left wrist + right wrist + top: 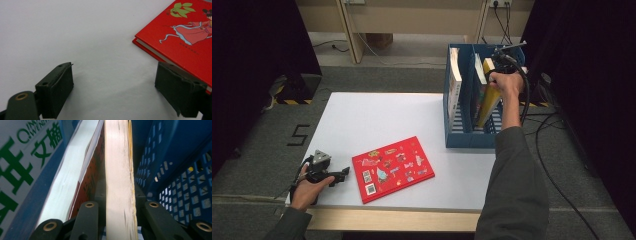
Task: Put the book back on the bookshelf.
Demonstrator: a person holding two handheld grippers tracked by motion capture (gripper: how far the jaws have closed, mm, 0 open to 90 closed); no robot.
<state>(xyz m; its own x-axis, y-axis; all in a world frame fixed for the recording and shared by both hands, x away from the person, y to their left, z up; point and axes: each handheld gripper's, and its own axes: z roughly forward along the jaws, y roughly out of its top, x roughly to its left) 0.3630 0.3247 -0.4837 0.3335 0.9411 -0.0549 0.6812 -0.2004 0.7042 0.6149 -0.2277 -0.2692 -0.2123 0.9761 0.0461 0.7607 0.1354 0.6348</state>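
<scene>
My right gripper (498,64) is clenched on the yellow book (120,182) in the blue rack (462,137) at the table's far right corner, left gripper (113,92) released, and it may, I think, snag the neighbouring red-covered book (88,177).

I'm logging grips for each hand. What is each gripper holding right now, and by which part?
The right gripper clamps the yellow book by its page edge, inside the blue rack. The left gripper holds nothing.

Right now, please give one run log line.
right gripper: shut on yellow book in blue rack | left gripper: open beside red book
</scene>
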